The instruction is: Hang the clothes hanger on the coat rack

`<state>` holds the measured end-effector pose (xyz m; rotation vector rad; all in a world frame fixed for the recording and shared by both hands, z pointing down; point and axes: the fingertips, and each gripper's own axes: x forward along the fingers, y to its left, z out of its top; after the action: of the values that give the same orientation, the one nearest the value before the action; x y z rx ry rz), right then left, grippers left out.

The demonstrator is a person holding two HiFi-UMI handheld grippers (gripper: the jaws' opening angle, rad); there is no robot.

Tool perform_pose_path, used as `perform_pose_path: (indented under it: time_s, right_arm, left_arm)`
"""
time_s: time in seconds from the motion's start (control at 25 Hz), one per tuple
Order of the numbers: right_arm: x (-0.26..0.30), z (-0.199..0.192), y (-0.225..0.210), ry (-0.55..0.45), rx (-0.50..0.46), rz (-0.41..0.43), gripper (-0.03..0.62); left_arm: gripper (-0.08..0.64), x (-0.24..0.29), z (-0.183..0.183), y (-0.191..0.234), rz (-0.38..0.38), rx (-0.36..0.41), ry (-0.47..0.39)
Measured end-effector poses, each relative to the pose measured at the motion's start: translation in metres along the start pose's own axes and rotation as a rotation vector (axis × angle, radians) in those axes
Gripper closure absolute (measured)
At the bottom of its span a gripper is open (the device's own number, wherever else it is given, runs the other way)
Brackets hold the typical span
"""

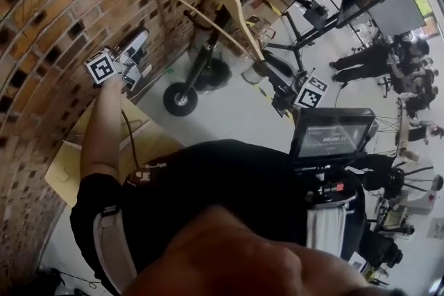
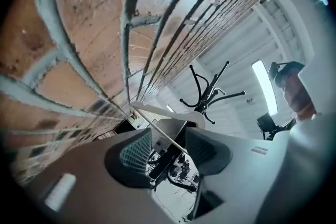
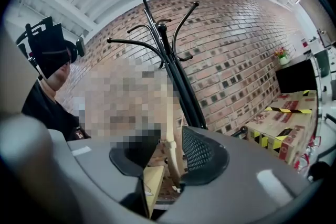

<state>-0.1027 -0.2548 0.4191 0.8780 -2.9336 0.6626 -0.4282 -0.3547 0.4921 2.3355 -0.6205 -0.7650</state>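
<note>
Right gripper (image 3: 170, 152) spread, an arm of the pale wooden triangular clothes hanger (image 3: 170, 136) loose between its jaws; left gripper (image 2: 168, 149) spread, empty. I would back the right straight out, with no pad dragging the wood. Hanger sits upper centre of the head view against the black branching metal coat rack (image 3: 176, 71) — long axis slanting upper left to lower right, hook uppermost by my reading.

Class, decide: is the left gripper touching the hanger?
Apart. The head view shows a wide gap between the left gripper and the hanger; the left gripper view shows it far beyond the open jaws.
</note>
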Motion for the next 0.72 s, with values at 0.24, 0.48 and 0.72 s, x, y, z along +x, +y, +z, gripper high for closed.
perform_pose_path:
  time_s: [0.24, 0.48, 0.72]
  right_arm:
    - [-0.012, 0.007, -0.014, -0.042, 0.000, 0.030, 0.422]
    - [-0.018, 0.027, -0.025, -0.069, 0.005, 0.127, 0.439]
    - [-0.018, 0.046, -0.059, -0.075, 0.021, 0.275, 0.457]
  left_arm:
    - [0.370, -0.029, -0.008, -0.039, 0.074, 0.103, 0.002]
    - [0.379, -0.026, -0.018, -0.090, 0.131, 0.193, 0.012]
    - [0.383, -0.007, -0.029, -0.133, 0.204, 0.272, -0.036]
